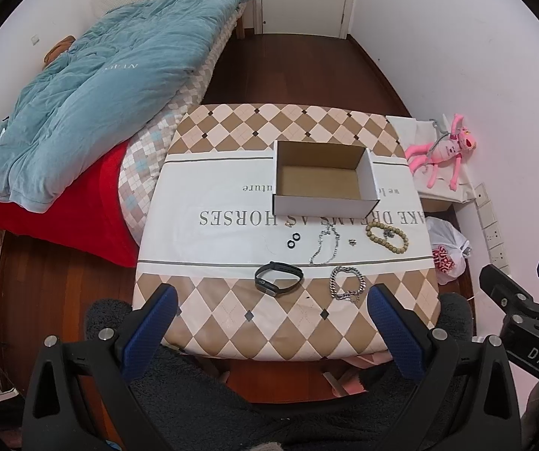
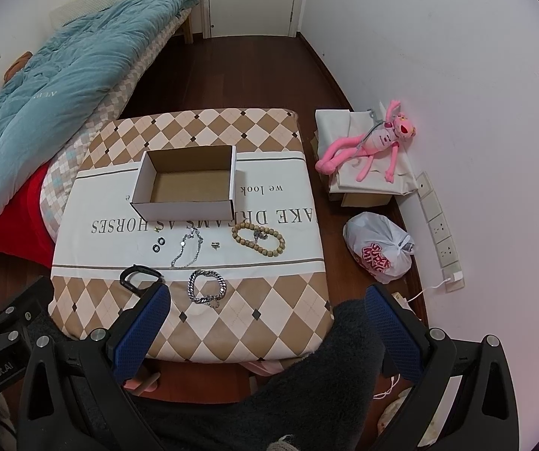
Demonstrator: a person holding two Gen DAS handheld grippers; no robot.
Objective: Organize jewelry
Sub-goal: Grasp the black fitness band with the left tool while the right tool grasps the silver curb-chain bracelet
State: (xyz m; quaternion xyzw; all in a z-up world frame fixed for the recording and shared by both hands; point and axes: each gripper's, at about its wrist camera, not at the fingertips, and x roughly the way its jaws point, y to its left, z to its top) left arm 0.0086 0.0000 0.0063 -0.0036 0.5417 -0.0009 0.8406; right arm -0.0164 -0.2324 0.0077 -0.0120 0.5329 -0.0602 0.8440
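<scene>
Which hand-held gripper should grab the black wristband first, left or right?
Left, probably. In the left wrist view the black wristband lies between the open fingers of the left hand-held gripper, nearly straight ahead. In the right view it sits off beside the left finger of the right hand-held gripper, also open.

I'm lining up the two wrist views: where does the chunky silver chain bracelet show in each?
Left wrist: chunky silver chain bracelet lies low, right of centre, near the right fingertip.
Right wrist: it lies low, left of centre, beside the left fingertip.
Shared landmark: the open cardboard box sits beyond it.
</scene>
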